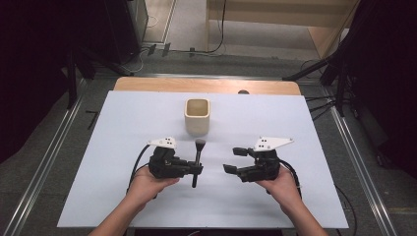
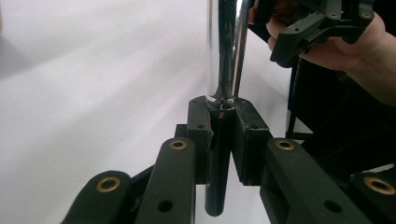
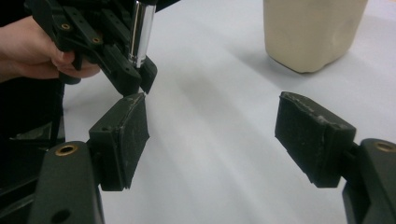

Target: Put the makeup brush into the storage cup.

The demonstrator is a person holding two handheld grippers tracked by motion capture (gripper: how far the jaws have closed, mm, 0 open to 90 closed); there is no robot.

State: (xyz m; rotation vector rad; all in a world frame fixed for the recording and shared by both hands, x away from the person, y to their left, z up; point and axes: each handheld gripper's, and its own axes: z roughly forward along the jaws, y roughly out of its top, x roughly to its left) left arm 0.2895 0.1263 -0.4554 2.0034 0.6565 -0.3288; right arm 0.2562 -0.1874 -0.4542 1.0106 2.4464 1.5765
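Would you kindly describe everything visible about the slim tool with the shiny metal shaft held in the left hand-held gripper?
The slim tool with a chrome metal shaft and black handle stands roughly upright above the white table sheet. Its mirror-bright shaft tapers into a matte black cylindrical grip, and a darker, wider head tops it. The left hand-held gripper is shut on it where shaft meets handle, the handle end protruding below the pads. Nothing else touches it. It is in front of the cream square cup.
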